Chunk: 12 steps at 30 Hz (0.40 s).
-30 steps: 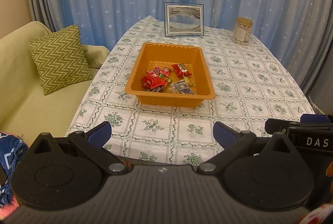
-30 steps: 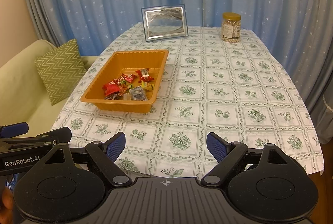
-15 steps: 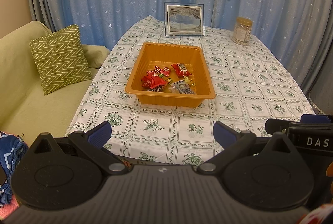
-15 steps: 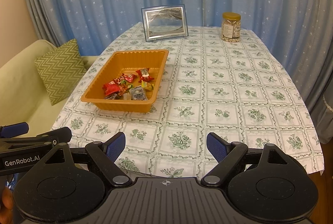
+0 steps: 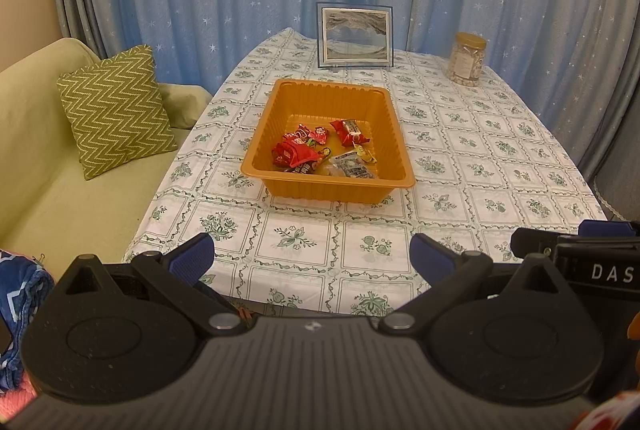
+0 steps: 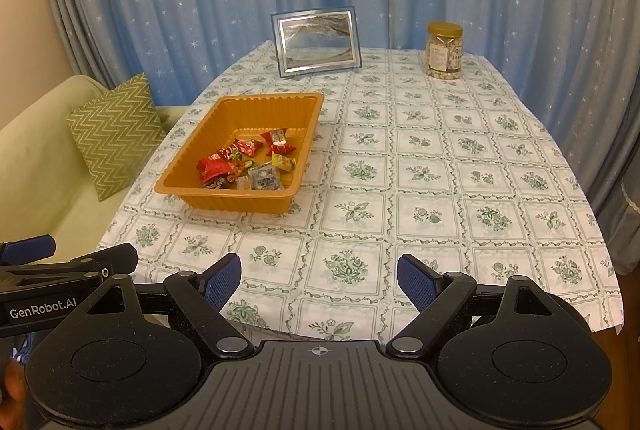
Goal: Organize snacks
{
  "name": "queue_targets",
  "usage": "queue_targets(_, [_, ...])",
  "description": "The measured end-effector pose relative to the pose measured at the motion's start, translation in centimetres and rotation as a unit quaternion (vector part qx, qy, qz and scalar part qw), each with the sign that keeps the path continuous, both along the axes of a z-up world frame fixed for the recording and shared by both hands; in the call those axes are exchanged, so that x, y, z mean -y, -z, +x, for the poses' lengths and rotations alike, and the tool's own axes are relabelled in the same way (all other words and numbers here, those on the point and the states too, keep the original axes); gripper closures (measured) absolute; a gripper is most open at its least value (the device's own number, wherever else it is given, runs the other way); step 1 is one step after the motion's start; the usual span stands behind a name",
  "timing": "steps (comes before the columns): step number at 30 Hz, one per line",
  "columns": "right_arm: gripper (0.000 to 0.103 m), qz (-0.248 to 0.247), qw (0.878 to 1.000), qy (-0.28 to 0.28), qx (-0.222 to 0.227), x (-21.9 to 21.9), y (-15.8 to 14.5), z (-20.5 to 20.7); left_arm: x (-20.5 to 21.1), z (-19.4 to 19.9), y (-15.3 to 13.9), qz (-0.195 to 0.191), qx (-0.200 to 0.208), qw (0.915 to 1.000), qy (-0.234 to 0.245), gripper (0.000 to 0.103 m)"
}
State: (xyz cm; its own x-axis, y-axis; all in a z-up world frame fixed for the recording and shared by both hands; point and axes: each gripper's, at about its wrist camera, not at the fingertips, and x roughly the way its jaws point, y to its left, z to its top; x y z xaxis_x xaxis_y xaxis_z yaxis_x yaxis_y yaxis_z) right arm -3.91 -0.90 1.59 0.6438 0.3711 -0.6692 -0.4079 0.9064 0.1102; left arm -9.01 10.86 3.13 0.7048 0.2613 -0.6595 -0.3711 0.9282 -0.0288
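Note:
An orange plastic tray sits on the left half of the table and holds several wrapped snacks, mostly red packets. Near the table's front edge my left gripper stands open with nothing between its blue pads, well short of the tray. My right gripper is open too, empty, over the front edge to the right of the tray. Each gripper shows at the side of the other's view.
A framed picture and a lidded jar of nuts stand at the table's far end before blue starred curtains. A green sofa with a zigzag cushion lies to the left. The tablecloth covers the table.

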Motion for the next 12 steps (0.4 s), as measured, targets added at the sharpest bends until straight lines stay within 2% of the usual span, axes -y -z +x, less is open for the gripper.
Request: queue_targets(12, [0.018, 0.001, 1.0, 0.0, 0.0, 0.02, 0.01, -0.01, 0.17, -0.21, 0.68, -0.004, 0.008, 1.0, -0.001, 0.0])
